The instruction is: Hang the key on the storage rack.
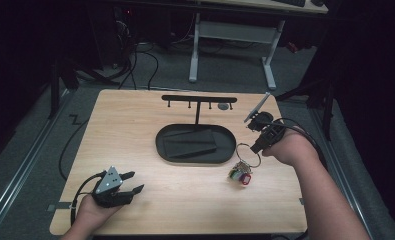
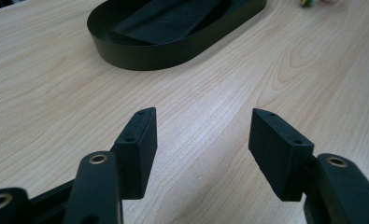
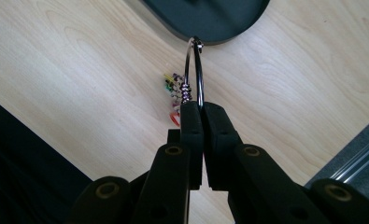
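Note:
A thin metal key ring (image 1: 248,154) with small coloured charms (image 1: 240,175) hanging from it is held above the wooden table (image 1: 135,125), right of the black oval tray (image 1: 195,144). My right gripper (image 1: 257,148) is shut on the ring; in the right gripper view the ring (image 3: 194,70) rises edge-on from between the closed pads, with the charms (image 3: 173,93) dangling beside them. A black T-shaped stand (image 1: 198,100) with several small hooks rises from the tray's far side. My left gripper (image 1: 131,182) rests open near the front left, nothing between its fingers (image 2: 138,144).
The oval tray (image 2: 140,58) holds a dark flat insert and lies ahead of the left gripper. The table's right edge and the grey floor (image 3: 359,154) lie close beside the right hand. A desk frame (image 1: 230,45) stands beyond the table's far edge.

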The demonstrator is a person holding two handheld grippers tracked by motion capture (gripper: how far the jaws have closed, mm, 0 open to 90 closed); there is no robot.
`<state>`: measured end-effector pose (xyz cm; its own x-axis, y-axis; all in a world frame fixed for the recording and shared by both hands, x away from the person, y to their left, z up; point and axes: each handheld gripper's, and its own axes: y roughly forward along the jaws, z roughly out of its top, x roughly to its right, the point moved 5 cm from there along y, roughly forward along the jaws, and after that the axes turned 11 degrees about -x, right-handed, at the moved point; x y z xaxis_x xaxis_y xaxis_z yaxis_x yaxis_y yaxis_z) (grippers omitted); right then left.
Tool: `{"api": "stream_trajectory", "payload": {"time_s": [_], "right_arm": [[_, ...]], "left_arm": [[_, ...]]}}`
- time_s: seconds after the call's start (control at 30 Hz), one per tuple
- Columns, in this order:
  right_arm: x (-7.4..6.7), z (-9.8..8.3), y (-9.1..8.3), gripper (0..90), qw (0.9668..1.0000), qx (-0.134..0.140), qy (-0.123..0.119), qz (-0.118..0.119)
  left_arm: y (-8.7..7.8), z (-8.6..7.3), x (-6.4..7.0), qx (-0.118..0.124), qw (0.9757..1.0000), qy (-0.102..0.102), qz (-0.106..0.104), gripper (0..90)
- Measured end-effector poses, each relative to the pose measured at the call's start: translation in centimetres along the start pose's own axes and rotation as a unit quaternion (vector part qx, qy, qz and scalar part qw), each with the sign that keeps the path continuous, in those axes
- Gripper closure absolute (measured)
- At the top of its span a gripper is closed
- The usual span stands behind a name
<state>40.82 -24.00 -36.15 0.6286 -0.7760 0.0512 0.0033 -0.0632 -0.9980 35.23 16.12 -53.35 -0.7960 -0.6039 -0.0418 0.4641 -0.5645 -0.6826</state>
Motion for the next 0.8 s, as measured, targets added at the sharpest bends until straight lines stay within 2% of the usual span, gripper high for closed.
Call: {"api": "stream_trajectory", "payload": {"time_s": [0.1, 0.13, 0.17, 0.2, 0.23, 0.3, 0.33, 0.8], "right_arm": [[0.3, 0.4, -0.9, 87.9, 1.0000, 0.004, -0.004, -0.008], [0.2, 0.5, -1.2, 87.9, 1.0000, 0.001, 0.007, -0.005], [0.4, 0.7, -1.4, 87.9, 0.9999, 0.007, -0.003, -0.011], [0.5, 0.8, -1.7, 87.9, 0.9999, 0.005, 0.003, -0.013], [0.7, 1.0, -1.9, 87.9, 0.9999, 0.009, -0.004, -0.015], [0.9, 1.4, -2.3, 87.8, 0.9998, 0.011, -0.003, -0.017], [0.9, 1.5, -2.6, 87.9, 0.9998, 0.010, 0.006, -0.017], [2.3, 3.9, -4.2, 87.9, 0.9995, 0.020, 0.009, -0.022]], "left_arm": [[0.0, 0.0, 0.0, -0.001, 1.0000, -0.001, 0.000, 42.4], [0.0, 0.0, 0.0, 0.000, 1.0000, -0.002, 0.001, 42.4], [-0.1, 0.0, 0.0, 0.000, 1.0000, -0.001, 0.001, 42.5], [-0.1, -0.1, 0.0, 0.000, 1.0000, -0.001, 0.001, 42.4], [-0.2, -0.1, 0.0, 0.002, 1.0000, -0.002, 0.001, 42.4], [-0.2, -0.1, -0.1, 0.001, 1.0000, -0.004, 0.002, 42.5], [-0.2, -0.1, -0.2, 0.002, 1.0000, -0.006, 0.002, 42.5], [-0.3, -0.2, -0.3, 0.002, 1.0000, -0.004, 0.003, 42.5]]}}
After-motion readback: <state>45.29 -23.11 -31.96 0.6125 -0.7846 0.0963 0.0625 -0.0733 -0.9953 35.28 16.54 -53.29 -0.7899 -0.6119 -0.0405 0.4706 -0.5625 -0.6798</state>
